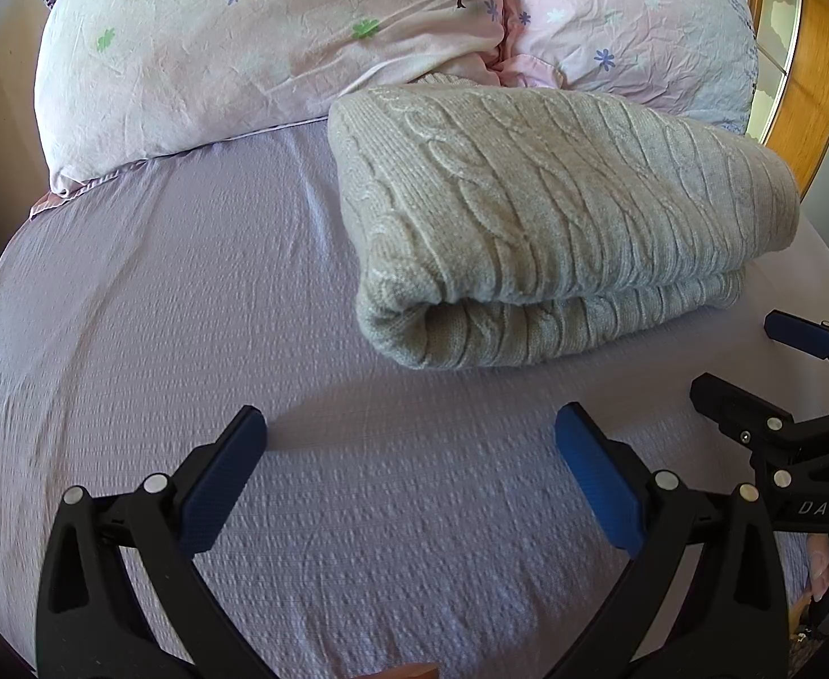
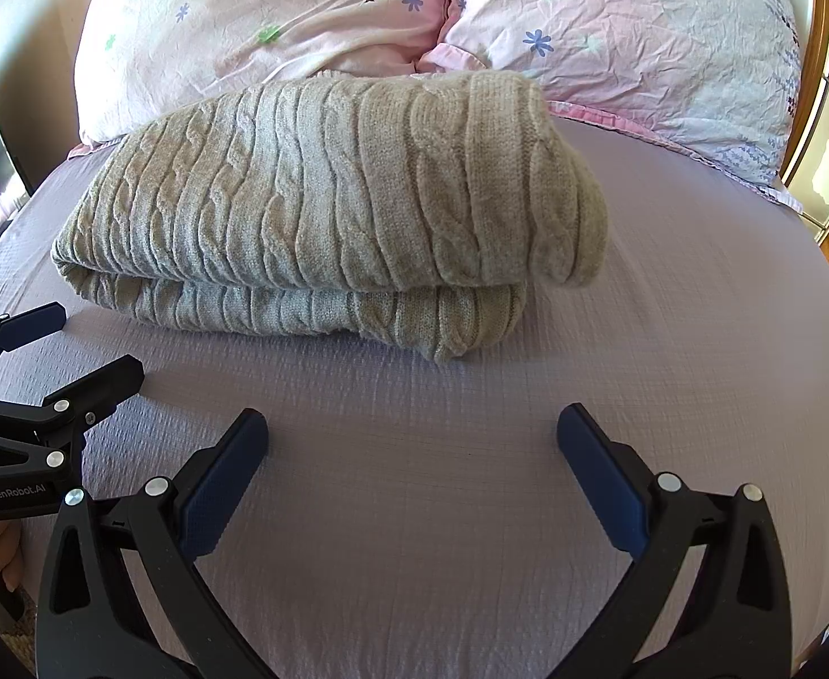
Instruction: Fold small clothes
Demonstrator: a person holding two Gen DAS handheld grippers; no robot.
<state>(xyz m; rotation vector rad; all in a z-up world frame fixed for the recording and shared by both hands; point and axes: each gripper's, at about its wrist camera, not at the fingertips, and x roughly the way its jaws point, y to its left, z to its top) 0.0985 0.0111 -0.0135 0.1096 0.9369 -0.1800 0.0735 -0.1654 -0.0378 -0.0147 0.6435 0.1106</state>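
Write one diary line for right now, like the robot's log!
sweater: folded on bed sheet | left gripper: open, empty | right gripper: open, empty | pillows: behind sweater

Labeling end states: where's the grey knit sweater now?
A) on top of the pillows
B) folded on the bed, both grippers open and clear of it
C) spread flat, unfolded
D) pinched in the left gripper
B: the sweater lies doubled over on the bed sheet, with the left gripper and right gripper open and off it.

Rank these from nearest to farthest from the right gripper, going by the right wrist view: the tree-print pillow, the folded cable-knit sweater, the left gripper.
1. left gripper: beside the right gripper, at the view's left edge.
2. folded cable-knit sweater: ahead on the bed sheet.
3. tree-print pillow: behind the sweater, at the bed's head.
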